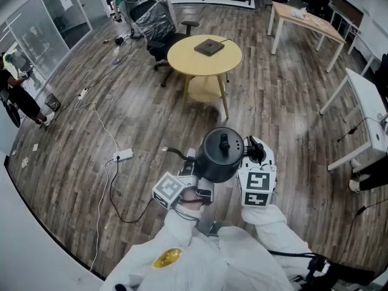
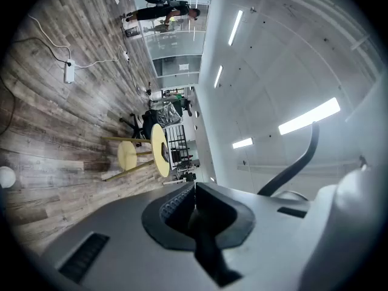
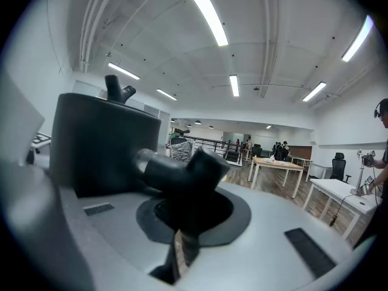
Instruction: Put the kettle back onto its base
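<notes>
Up at twelve o'clock, well apart from the kettle (image 1: 218, 156) your right gripper (image 1: 253, 152) clamped by its handle, sat the base (image 1: 209, 46); your left gripper (image 2: 194, 199) was closed, empty.

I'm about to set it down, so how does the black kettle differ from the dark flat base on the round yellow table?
The black kettle is held in the air by the right gripper, jaws shut on its handle; the dark flat base lies on the round yellow table. The kettle is tall and rounded with a knobbed lid; the base is low and squarish. Both are dark.
</notes>
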The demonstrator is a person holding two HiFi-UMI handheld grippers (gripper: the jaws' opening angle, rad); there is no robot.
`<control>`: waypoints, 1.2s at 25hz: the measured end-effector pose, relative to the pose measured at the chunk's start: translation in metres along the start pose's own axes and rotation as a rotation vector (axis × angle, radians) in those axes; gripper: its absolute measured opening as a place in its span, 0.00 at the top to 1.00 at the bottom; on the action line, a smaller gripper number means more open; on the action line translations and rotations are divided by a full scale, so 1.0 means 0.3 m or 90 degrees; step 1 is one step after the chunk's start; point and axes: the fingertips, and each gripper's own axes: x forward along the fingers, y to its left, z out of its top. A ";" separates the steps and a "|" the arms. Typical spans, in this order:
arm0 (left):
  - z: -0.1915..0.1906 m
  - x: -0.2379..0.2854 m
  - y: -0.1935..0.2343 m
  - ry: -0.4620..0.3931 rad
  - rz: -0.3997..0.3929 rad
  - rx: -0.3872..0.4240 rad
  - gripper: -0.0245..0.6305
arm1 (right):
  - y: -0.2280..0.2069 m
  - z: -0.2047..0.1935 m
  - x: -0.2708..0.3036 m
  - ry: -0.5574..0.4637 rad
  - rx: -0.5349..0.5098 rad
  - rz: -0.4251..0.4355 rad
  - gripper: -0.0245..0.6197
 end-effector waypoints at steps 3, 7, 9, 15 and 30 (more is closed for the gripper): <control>0.017 0.029 0.015 0.004 -0.003 0.001 0.97 | 0.005 -0.003 0.034 -0.003 0.002 -0.004 0.91; 0.042 0.082 0.037 0.007 -0.004 0.004 0.97 | 0.005 -0.008 0.094 -0.003 0.005 -0.005 0.91; 0.055 0.119 0.050 0.009 -0.004 0.002 0.97 | 0.001 -0.008 0.135 -0.001 0.005 -0.006 0.91; 0.125 0.273 0.081 0.013 -0.003 0.002 0.97 | -0.012 0.023 0.300 0.002 0.005 -0.008 0.91; 0.427 0.728 0.120 0.029 -0.025 0.007 0.97 | 0.010 0.195 0.795 -0.024 0.007 -0.040 0.91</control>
